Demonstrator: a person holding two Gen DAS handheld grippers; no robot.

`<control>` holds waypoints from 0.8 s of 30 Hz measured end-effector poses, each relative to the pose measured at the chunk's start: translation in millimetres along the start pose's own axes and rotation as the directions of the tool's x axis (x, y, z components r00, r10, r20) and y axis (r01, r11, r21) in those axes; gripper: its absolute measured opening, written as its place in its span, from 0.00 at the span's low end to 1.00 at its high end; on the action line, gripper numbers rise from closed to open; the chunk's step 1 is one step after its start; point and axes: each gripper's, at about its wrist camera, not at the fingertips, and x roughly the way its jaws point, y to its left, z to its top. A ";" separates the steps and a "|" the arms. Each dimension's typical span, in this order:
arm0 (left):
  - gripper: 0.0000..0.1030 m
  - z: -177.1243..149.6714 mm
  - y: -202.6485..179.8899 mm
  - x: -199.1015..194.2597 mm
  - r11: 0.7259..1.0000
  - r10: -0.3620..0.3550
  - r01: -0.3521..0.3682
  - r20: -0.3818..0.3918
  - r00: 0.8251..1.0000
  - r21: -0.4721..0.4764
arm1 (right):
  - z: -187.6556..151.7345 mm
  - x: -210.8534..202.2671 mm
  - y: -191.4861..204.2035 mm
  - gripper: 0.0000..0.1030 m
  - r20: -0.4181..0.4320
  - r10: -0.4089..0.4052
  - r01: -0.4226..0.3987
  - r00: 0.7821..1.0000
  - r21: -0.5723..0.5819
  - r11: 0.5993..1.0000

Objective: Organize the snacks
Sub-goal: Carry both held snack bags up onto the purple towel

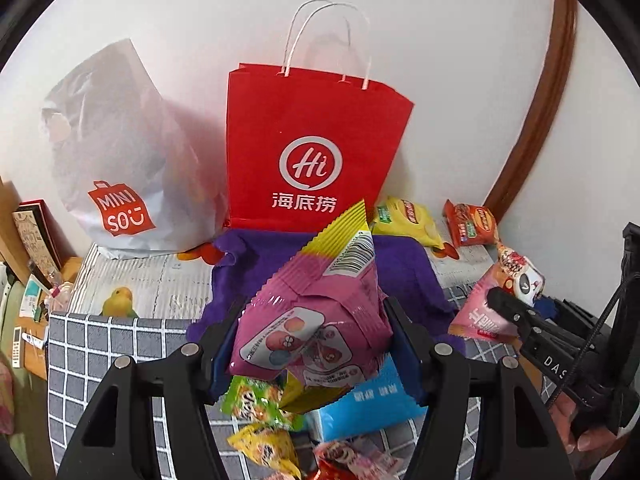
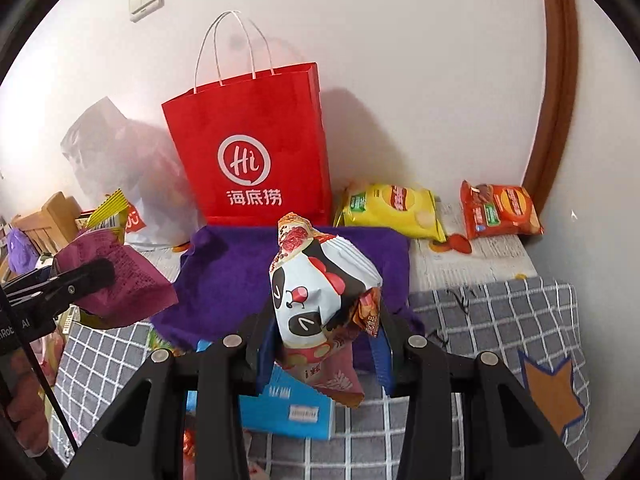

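left claw [image 1: 310, 344]: closed on the pink-and-yellow snack packet [image 1: 316, 304], pads pressing both sides; packet held clear of the bed, barcode end up
right claw [image 2: 326, 332]: narrower gap, clamped on the white panda-print snack packet [image 2: 320, 288]; a smaller pink packet [image 2: 332, 376] hangs under it, cannot tell if gripped too
red paper bag [image 1: 308, 136]: upright against the wall, mouth open at top, twine handles standing; dead ahead of and above both claws
key relation: bag lies straight beyond the left claw, slightly left of centre for the right claw; purple cloth [image 2: 232, 276] between claws and bag base
packet axis: pink-and-yellow packet's long axis runs up and away toward the bag; panda packet roughly upright
nearer hand: judged about equal, left lined up better on the bag
likely next: lift over the bag rim and drop, a guess only
risk: tall rim and handles may snag a packet
loose snacks: yellow chip bag [image 2: 392, 210] and orange chip bag [image 2: 500, 210] just right of the bag base; blue packet [image 2: 288, 408] below the claws on the grid-pattern bedcover [image 2: 500, 320]
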 end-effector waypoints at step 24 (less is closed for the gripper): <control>0.62 46.9 30.8 101.9 0.998 0.060 -0.060 -0.067 0.996 0.004 | 66.9 103.3 -20.6 0.39 0.001 0.006 -0.006 1.000 0.021 1.000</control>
